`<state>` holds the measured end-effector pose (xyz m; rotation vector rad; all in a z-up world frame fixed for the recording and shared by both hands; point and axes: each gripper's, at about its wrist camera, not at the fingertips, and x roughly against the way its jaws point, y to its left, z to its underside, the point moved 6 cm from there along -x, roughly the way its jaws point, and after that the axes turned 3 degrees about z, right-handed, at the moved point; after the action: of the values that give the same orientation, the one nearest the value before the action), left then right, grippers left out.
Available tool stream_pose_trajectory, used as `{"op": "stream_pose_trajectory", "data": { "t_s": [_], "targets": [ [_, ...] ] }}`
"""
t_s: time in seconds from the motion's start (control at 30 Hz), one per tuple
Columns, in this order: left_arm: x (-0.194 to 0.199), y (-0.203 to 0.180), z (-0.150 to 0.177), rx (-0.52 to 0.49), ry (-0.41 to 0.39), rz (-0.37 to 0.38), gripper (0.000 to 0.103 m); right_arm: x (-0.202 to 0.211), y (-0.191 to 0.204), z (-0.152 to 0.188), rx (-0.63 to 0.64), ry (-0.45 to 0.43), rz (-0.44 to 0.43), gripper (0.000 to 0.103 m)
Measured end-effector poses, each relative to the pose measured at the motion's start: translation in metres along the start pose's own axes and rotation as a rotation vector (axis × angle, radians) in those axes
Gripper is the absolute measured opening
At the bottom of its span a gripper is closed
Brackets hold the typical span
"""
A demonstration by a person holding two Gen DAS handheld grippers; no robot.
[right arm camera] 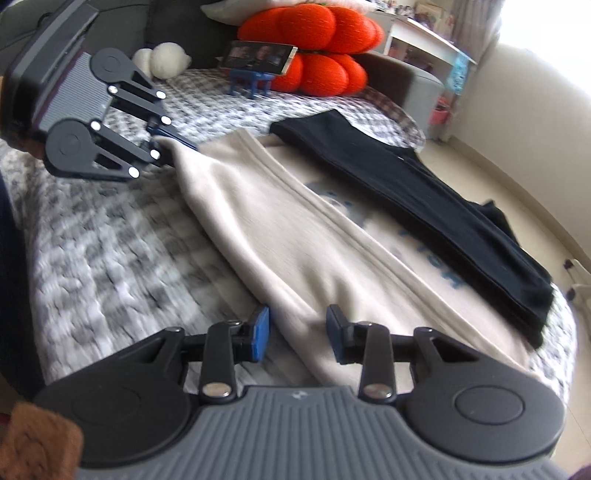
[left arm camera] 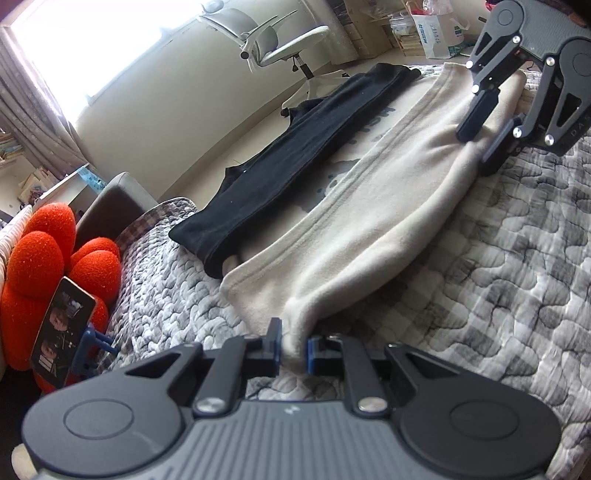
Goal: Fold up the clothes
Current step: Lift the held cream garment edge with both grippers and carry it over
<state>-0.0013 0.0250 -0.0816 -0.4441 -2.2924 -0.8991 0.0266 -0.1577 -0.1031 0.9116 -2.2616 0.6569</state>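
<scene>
A cream garment [left arm camera: 369, 221] with a blue-grey print lies lengthwise on the quilted grey bedspread [left arm camera: 498, 277]. A folded black garment [left arm camera: 295, 158] rests along its far edge. My left gripper [left arm camera: 293, 350] is shut on a pinched corner of the cream cloth at its near end. In the right wrist view the left gripper [right arm camera: 166, 147] holds that corner at the upper left. My right gripper [right arm camera: 297, 332] stands open just over the other end of the cream garment [right arm camera: 277, 221], pads apart and not pressing. The right gripper [left arm camera: 480, 147] straddles the cloth's edge. The black garment [right arm camera: 443, 206] lies beyond.
A red lobed cushion [right arm camera: 321, 48] and a phone on a blue stand [right arm camera: 258, 57] sit at the head of the bed, beside a white plush [right arm camera: 162, 59]. An office chair [left arm camera: 277, 40] and bags [left arm camera: 439, 33] stand on the floor past the bed's far edge.
</scene>
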Motion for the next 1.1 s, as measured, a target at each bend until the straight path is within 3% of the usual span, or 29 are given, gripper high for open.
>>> {"op": "stream_pose_trajectory", "data": {
  "t_s": [0.67, 1.1],
  "targets": [
    [-0.003, 0.006, 0.000, 0.095, 0.022, 0.002, 0.012, 0.041, -0.063, 0.064, -0.063, 0.041, 0.189, 0.042],
    [-0.002, 0.011, 0.001, 0.147, 0.021, 0.007, 0.012, 0.046, -0.067, 0.072, -0.008, 0.042, 0.244, 0.042]
  ]
}}
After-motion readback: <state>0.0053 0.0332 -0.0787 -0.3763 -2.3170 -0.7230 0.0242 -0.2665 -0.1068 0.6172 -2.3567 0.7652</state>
